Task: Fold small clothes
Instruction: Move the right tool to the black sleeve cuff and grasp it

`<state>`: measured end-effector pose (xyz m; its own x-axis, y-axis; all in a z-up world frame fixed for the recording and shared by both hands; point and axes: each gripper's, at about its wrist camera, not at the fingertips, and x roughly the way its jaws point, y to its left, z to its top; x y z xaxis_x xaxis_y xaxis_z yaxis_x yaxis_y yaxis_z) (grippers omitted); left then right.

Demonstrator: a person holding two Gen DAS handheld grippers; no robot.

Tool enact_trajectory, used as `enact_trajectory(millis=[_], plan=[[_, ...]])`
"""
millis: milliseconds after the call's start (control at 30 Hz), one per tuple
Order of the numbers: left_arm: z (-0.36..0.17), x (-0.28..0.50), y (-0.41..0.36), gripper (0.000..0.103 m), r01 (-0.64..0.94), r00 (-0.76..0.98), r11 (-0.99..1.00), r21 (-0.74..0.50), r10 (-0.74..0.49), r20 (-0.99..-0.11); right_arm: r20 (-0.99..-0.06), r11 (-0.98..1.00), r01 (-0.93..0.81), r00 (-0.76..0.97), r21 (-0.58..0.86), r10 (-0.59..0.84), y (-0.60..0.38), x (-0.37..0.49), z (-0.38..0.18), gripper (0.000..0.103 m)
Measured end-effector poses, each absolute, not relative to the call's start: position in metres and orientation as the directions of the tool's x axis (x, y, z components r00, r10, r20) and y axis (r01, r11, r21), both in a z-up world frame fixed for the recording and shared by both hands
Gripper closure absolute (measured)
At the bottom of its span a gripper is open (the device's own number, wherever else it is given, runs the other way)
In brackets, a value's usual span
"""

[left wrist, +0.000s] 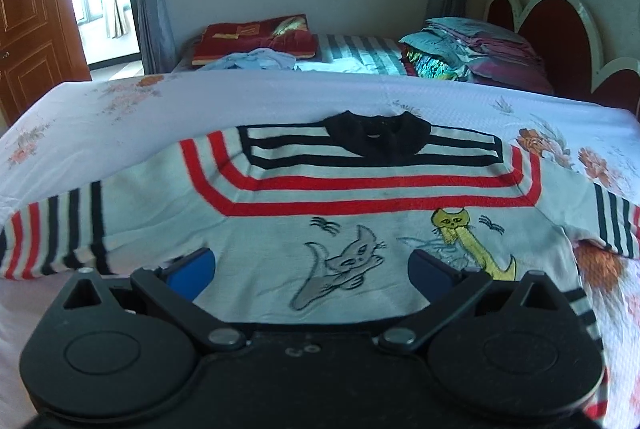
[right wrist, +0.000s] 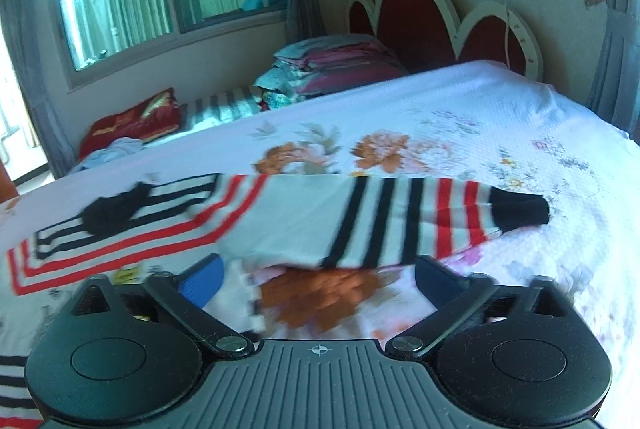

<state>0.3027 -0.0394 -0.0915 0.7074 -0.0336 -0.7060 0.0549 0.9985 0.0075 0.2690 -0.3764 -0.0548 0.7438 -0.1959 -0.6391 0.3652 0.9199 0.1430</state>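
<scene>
A small white sweater (left wrist: 320, 197) with red and black stripes, a black collar (left wrist: 376, 139) and embroidered cats lies flat, front up, on the flowered bedspread (left wrist: 240, 97). My left gripper (left wrist: 312, 269) is open and empty, its blue pads low over the sweater's chest. In the right wrist view the sweater's right sleeve (right wrist: 380, 221) stretches to the right, ending in a black cuff (right wrist: 520, 211). My right gripper (right wrist: 320, 277) is open and empty, just in front of the sleeve's near edge, above the bedspread (right wrist: 480, 133).
A second bed behind holds a red blanket (left wrist: 256, 37), a crumpled light blue cloth (left wrist: 256, 61) and a stack of folded linens (left wrist: 472, 49). A red and white headboard (right wrist: 432, 17) stands at the right. A wooden door (left wrist: 32, 21) is at the left.
</scene>
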Motion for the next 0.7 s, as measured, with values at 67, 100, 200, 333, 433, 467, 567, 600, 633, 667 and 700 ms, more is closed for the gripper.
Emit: enact_trajectory(millis=[67,100,200,333,433,467,567,600,633,667,700], plan=[[-0.096,0.309,-0.053,0.000,0.054,0.704,0.999,0.007,-0.033,-0.710,-0.666,0.909,0.392,0.717,0.143,-0.204,-0.399,0.277,-0.066,0.029],[-0.098,0.312,-0.061,0.000,0.057,0.702,0.998,0.009,-0.033,-0.712,-0.676,0.902,0.406,0.708,0.148,-0.207,-0.411,0.279,-0.072,0.029],[-0.103,0.320,-0.080,0.000,0.071,0.703,0.997,0.020,-0.036,-0.710,-0.694,0.884,0.442,0.685,0.154,-0.222,-0.445,0.284,-0.087,0.029],[-0.112,0.330,-0.098,0.000,0.074,0.692,0.997,0.019,-0.037,-0.721,-0.725,0.857,0.494,0.644,0.148,-0.246,-0.484,0.290,-0.106,0.029],[-0.117,0.334,-0.107,0.000,0.075,0.686,0.997,0.020,-0.037,-0.726,-0.745,0.836,0.529,0.615,0.147,-0.258,-0.508,0.294,-0.122,0.029],[-0.119,0.335,-0.110,0.000,0.075,0.686,0.997,0.028,-0.031,-0.726,-0.752,0.826,0.543,0.607,0.155,-0.257,-0.515,0.296,-0.127,0.029],[-0.123,0.338,-0.116,0.001,0.074,0.685,0.996,0.048,-0.016,-0.729,-0.761,0.800,0.573,0.596,0.180,-0.255,-0.533,0.299,-0.138,0.033],[-0.124,0.339,-0.117,0.001,0.072,0.684,0.996,0.050,-0.013,-0.730,-0.764,0.792,0.581,0.594,0.190,-0.252,-0.539,0.300,-0.142,0.037],[-0.125,0.340,-0.118,0.001,0.069,0.682,0.996,0.052,-0.009,-0.731,-0.769,0.782,0.589,0.591,0.203,-0.245,-0.545,0.301,-0.145,0.043],[-0.127,0.342,-0.118,0.002,0.067,0.680,0.996,0.054,-0.006,-0.733,-0.770,0.770,0.599,0.591,0.220,-0.241,-0.551,0.302,-0.148,0.046],[-0.128,0.343,-0.119,0.002,0.064,0.678,0.996,0.057,-0.001,-0.735,-0.767,0.759,0.607,0.595,0.235,-0.239,-0.557,0.303,-0.151,0.046]])
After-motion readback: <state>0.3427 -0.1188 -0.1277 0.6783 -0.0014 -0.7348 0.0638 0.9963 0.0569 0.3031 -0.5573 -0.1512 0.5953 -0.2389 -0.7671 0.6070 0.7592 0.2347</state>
